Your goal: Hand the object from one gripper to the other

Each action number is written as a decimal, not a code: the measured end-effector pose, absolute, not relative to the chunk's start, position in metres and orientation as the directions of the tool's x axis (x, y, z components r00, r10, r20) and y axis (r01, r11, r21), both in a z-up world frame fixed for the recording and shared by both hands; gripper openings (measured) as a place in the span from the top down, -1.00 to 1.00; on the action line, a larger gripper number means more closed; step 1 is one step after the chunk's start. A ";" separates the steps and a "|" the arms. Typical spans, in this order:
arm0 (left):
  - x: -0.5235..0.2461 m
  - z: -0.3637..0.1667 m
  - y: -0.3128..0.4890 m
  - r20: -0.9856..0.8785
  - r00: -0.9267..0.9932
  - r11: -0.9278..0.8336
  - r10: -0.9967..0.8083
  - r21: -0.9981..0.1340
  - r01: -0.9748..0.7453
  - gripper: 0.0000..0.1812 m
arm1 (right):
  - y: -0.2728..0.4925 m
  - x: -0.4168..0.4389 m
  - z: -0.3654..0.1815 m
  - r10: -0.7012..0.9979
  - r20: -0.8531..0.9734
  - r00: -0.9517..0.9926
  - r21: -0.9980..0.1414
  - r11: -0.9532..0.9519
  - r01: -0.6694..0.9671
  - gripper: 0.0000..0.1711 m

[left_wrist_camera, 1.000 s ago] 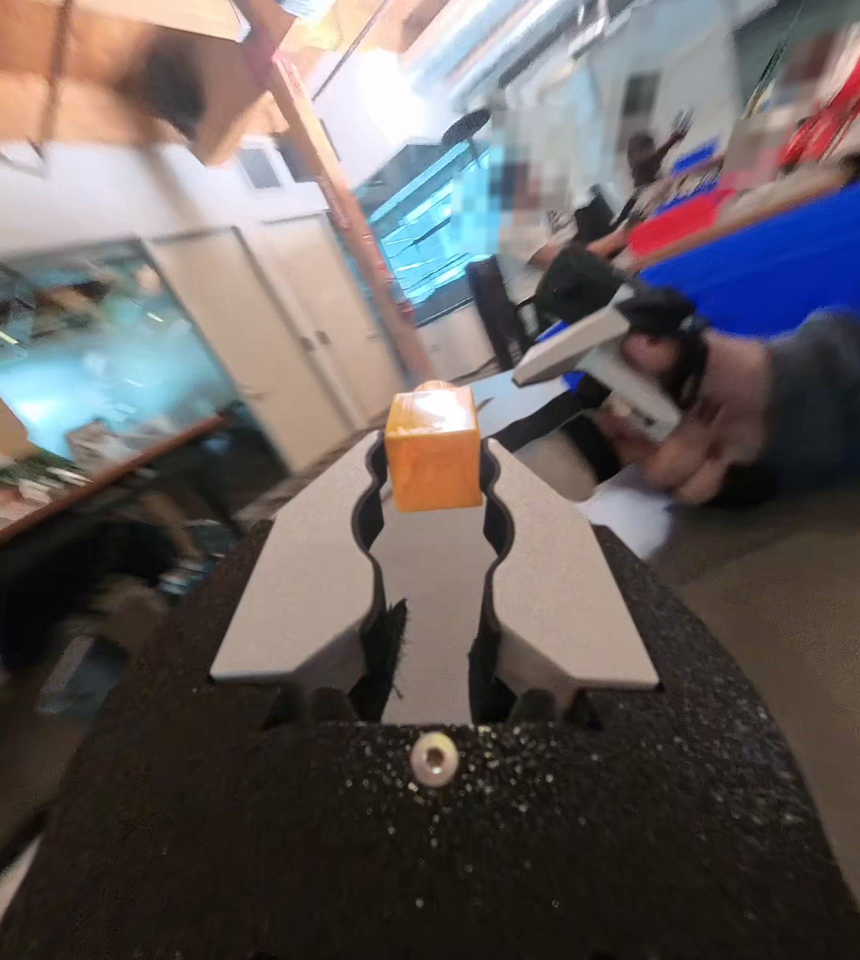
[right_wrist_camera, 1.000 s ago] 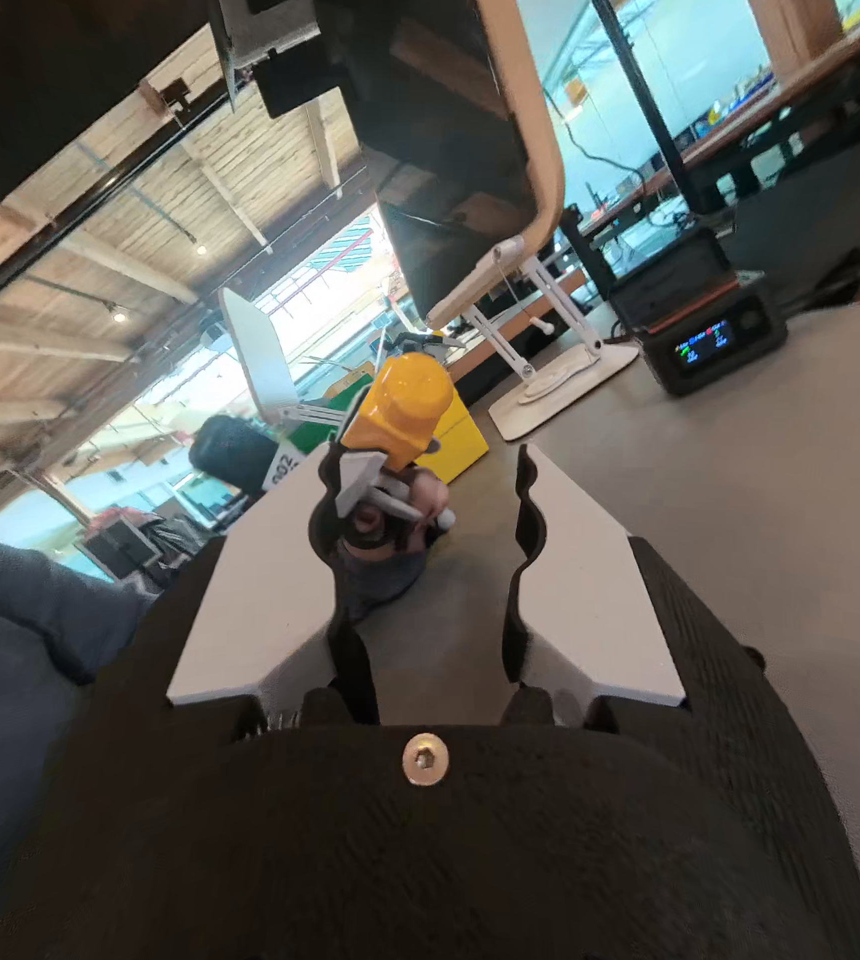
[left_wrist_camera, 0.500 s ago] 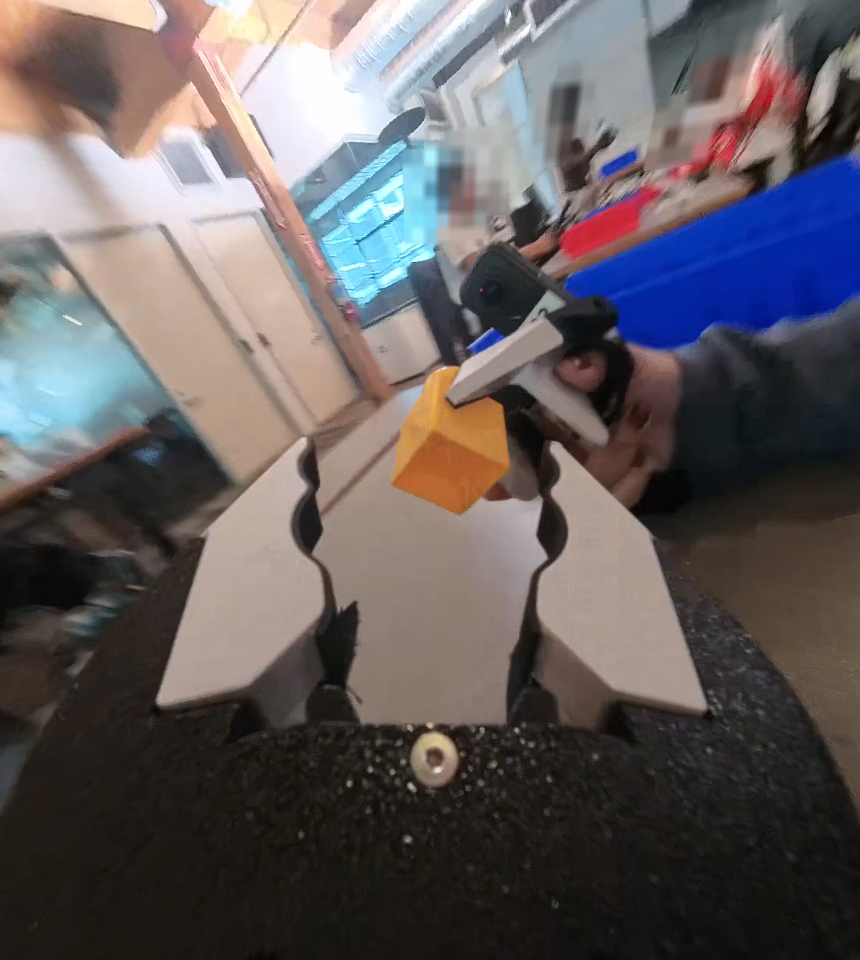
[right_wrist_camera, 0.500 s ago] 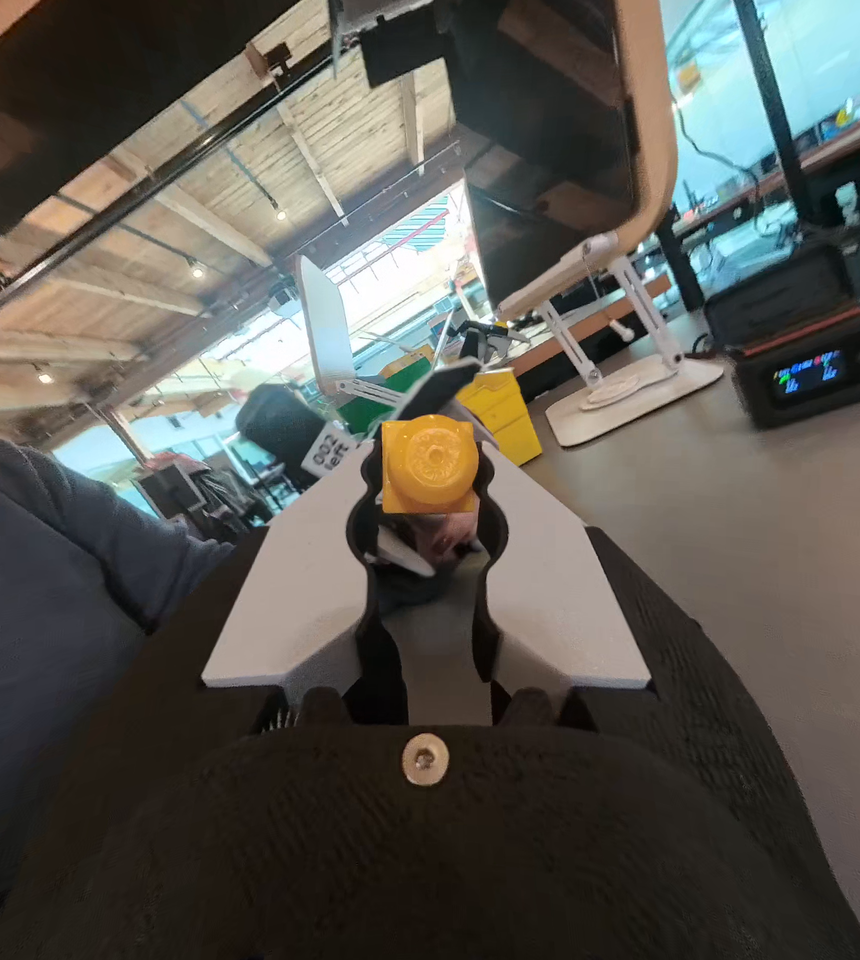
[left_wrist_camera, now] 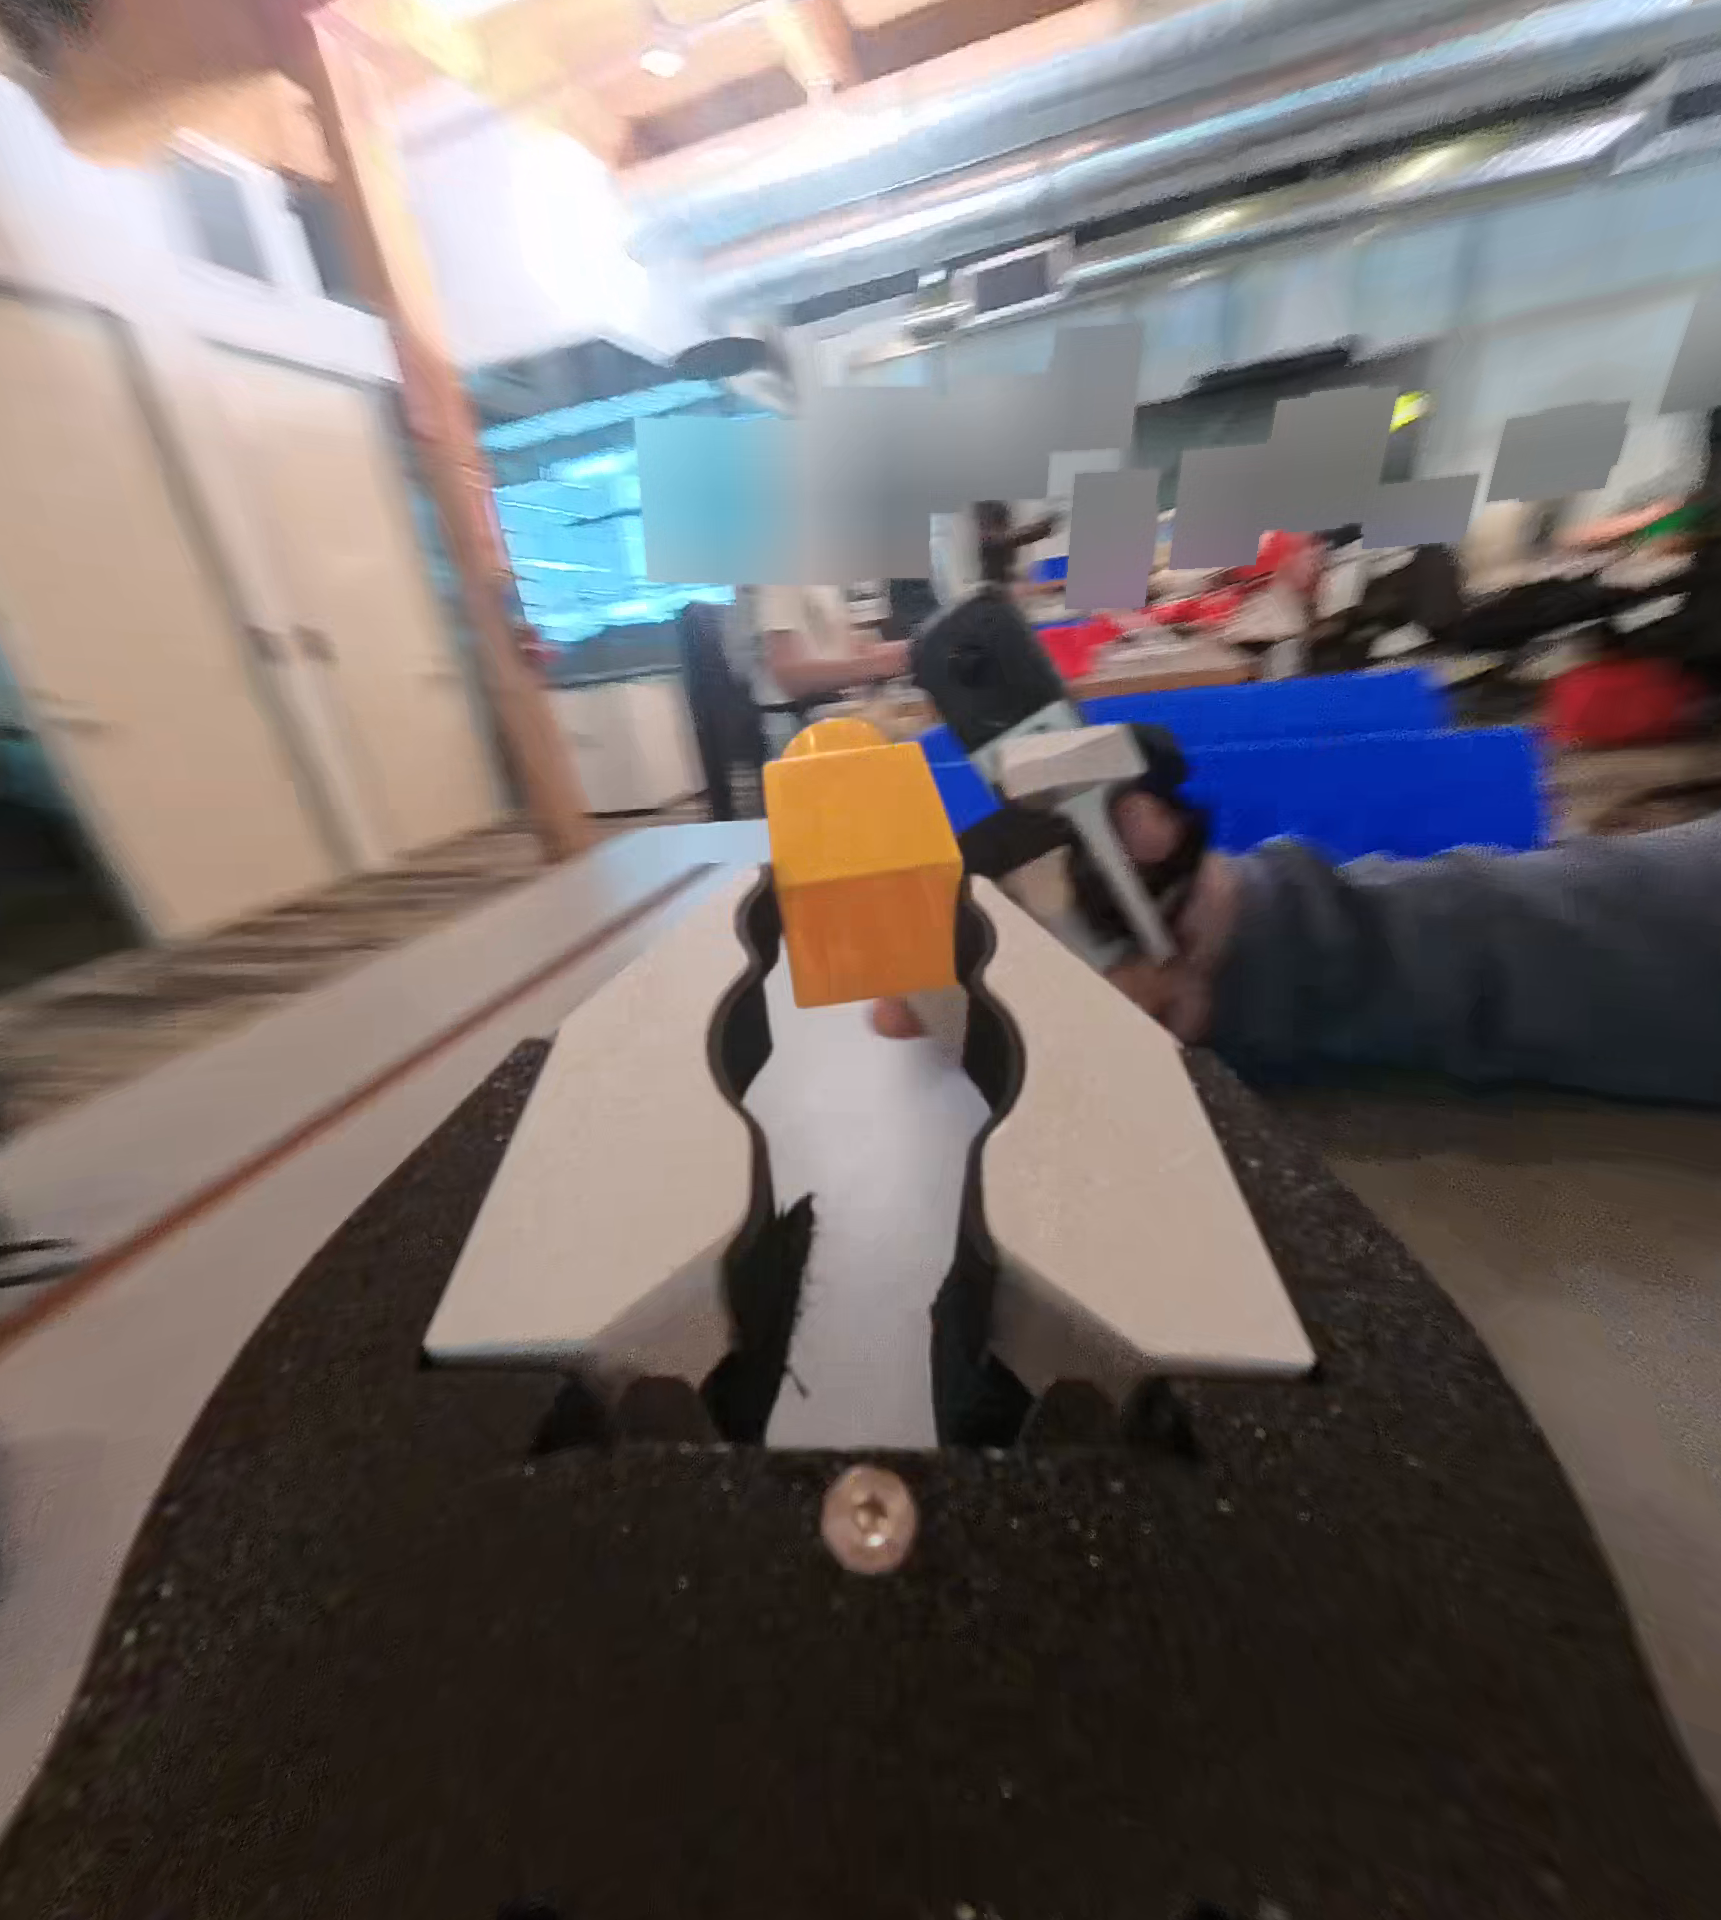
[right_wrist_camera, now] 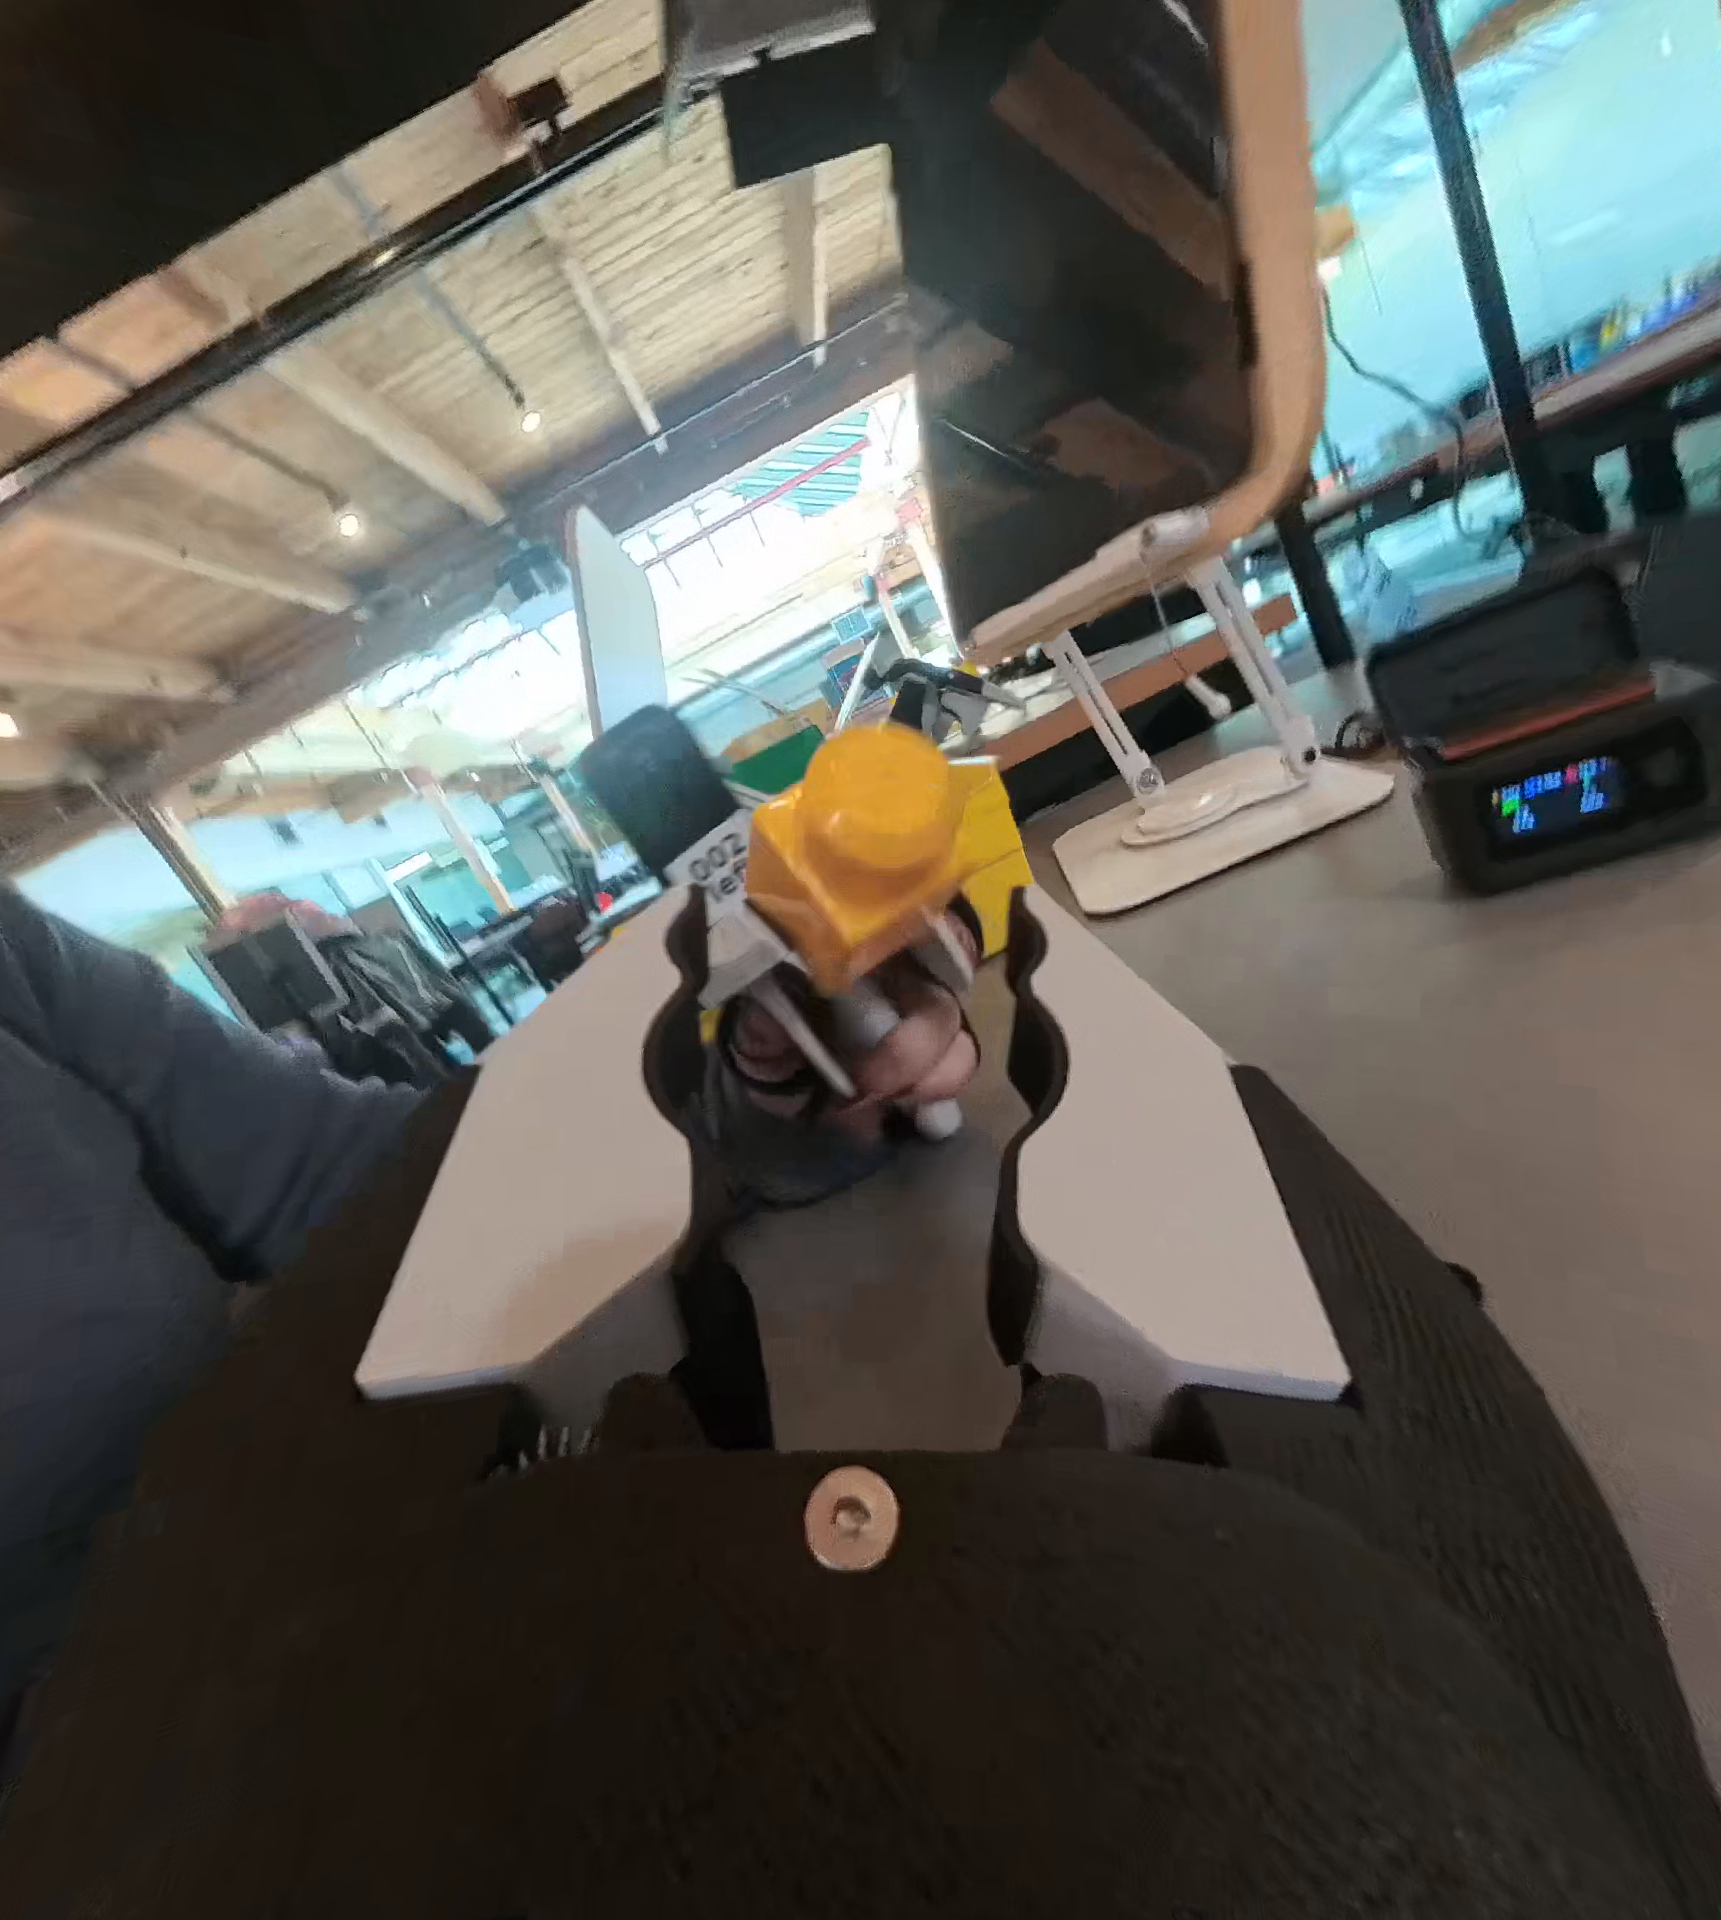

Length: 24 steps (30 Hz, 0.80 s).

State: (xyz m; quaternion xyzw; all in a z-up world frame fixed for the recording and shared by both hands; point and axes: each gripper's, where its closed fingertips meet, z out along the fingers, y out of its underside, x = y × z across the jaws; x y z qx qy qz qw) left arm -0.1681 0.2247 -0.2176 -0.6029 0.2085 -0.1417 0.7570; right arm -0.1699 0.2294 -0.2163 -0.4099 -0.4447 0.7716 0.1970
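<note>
An orange block (left_wrist_camera: 861, 883) with a round stud on top sits between the fingertips of my left gripper (left_wrist_camera: 861, 904), which is shut on it above the grey table. My right gripper (left_wrist_camera: 1084, 821) shows in the left wrist view, just right of the block and behind it, held by a hand, not touching the block. In the right wrist view my right gripper (right_wrist_camera: 856, 914) is open, its jaws wide apart. Facing it, the block (right_wrist_camera: 877, 862) is clamped between the left gripper's white fingers (right_wrist_camera: 742, 935).
A monitor on a white stand (right_wrist_camera: 1199, 810) and a black device with a lit screen (right_wrist_camera: 1552, 800) stand on the grey table (right_wrist_camera: 1458, 1091) at the right. Blue bins (left_wrist_camera: 1355, 769) lie behind. A grey sleeve (left_wrist_camera: 1510, 956) stretches in from the right.
Half a second ago my right gripper was shut on the block and my left was open. Now my left gripper is shut on it, and my right has opened and drawn back.
</note>
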 end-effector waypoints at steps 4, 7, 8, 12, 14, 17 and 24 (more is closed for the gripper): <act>-0.190 -0.218 0.230 -0.445 0.884 0.263 -0.145 -0.879 -0.399 0.65 | 0.238 -0.179 -0.224 0.552 -0.633 -0.543 -0.724 -0.670 0.163 0.26; -0.186 -0.224 0.235 -0.618 0.785 0.218 -0.044 -0.773 -0.596 0.65 | 0.227 -0.183 -0.229 0.499 -0.671 -0.548 -0.695 -0.682 0.229 0.28; -0.185 -0.227 0.237 -0.660 0.751 0.195 -0.022 -0.740 -0.644 0.65 | 0.223 -0.184 -0.229 0.489 -0.675 -0.553 -0.692 -0.680 0.243 0.30; -0.176 -0.227 0.236 -0.739 0.673 0.202 0.012 -0.658 -0.726 0.65 | 0.223 -0.187 -0.226 0.464 -0.693 -0.552 -0.662 -0.712 0.232 0.54; -0.175 -0.228 0.236 -0.717 0.697 0.209 -0.012 -0.684 -0.699 0.65 | 0.225 -0.187 -0.229 0.476 -0.694 -0.540 -0.667 -0.707 0.233 0.62; -0.171 -0.234 0.236 -0.550 0.817 0.223 -0.172 -0.830 -0.512 0.57 | 0.231 -0.188 -0.231 0.583 -0.636 -0.506 -0.738 -0.652 0.176 0.62; -0.175 -0.237 0.237 0.080 0.861 0.029 -0.502 -0.994 0.109 0.16 | 0.257 -0.189 -0.239 0.983 0.063 -0.170 -0.997 0.055 -0.053 0.61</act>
